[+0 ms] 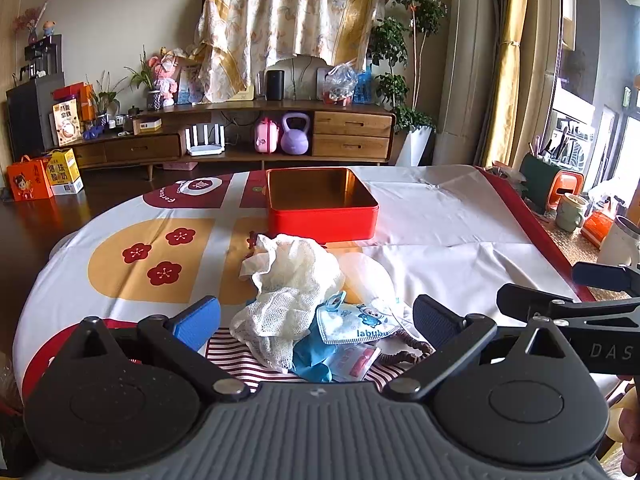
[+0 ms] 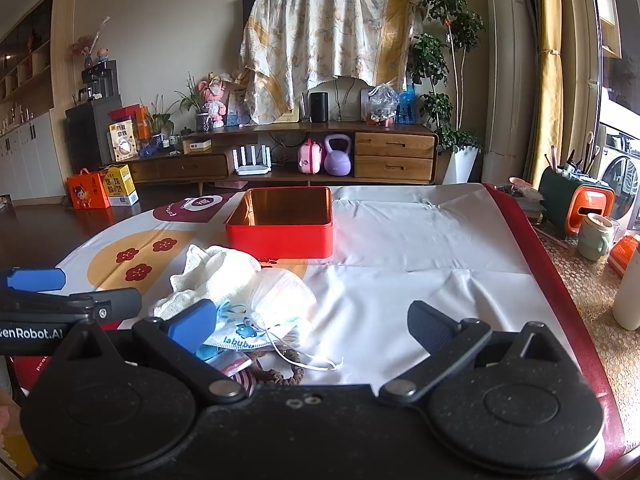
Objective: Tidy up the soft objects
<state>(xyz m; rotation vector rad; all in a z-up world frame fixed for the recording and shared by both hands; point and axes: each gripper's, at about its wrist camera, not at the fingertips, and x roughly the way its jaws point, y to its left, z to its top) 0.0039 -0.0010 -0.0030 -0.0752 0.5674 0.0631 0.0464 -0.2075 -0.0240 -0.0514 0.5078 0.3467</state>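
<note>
Both cams are wrist fisheyes, each sitting just behind its own tool and looking forward along the two fingers, pitched somewhat down at the worktop (image 1: 460, 216). Left view: left tool (image 1: 316, 320) fills the bottom edge, with the pile of soft things (image 1: 296, 280) dead centre and close; the right tool (image 1: 568, 300) pokes in from the right edge. Right view: right tool (image 2: 310, 326) along the bottom, same pile (image 2: 248, 296) shifted left of centre, left tool (image 2: 52, 292) entering at the left edge. Shared: the pile, the red tin (image 1: 320, 208) behind it, the worktop cloth, and the far wall with the wooden cabinet (image 2: 360, 152). The two cams sit side by side, close together, facing nearly the same way.
</note>
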